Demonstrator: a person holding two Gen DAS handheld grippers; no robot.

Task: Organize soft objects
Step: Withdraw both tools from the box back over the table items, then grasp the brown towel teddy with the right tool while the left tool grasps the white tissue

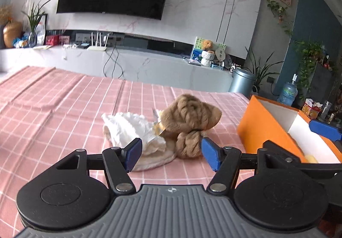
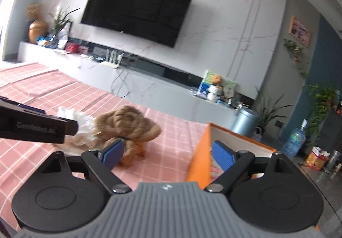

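While you're looking down the left gripper (image 1: pixel 171 153), you've got its blue pads spread wide with nothing pinched between them, just hovering over the pink checked cloth on the tabletop (image 1: pixel 64 114). Right in front of those pads lies the brown plush doll with braided yarn hair (image 1: pixel 192 116), on its side, its white frilly dress (image 1: pixel 132 129) bunched up toward the left pad and one fat braid knot sitting near the right pad; I can't tell if either pad actually touches it. Your right gripper (image 2: pixel 168 153) is wide open too and holding nothing, with its left pad in front of the doll's braid and its right pad over the open orange cardboard box with the white inside (image 1: pixel 269 124). That box sits on the cloth just to the right of the doll, well clear of it, and there's something pale and soft down in its bottom, too blurry to name. From the right wrist view your left gripper's black arm crosses in front of the white dress.
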